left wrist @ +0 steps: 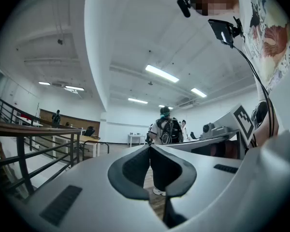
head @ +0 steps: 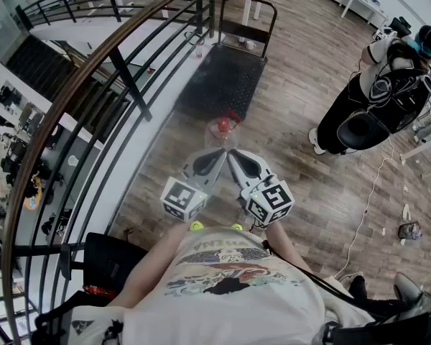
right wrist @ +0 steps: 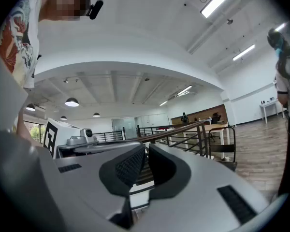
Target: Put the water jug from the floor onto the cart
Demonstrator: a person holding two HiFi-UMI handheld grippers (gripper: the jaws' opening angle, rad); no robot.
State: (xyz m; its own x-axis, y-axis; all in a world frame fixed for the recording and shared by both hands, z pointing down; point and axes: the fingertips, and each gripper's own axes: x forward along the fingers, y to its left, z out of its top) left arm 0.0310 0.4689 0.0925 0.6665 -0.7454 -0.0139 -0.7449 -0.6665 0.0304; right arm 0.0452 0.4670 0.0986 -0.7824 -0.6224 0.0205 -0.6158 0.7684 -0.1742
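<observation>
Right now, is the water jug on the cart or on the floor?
On the floor: the water jug stands before the cart, not on its deck.

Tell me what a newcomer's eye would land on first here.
The left hand-held gripper and right hand-held gripper, both shut and empty, point level at the bottom centre of the head view. Just past their tips a clear water jug with a red cap stands on the wood floor, with the black cart beyond it beside the curved railing. A second person stands at the right.
</observation>
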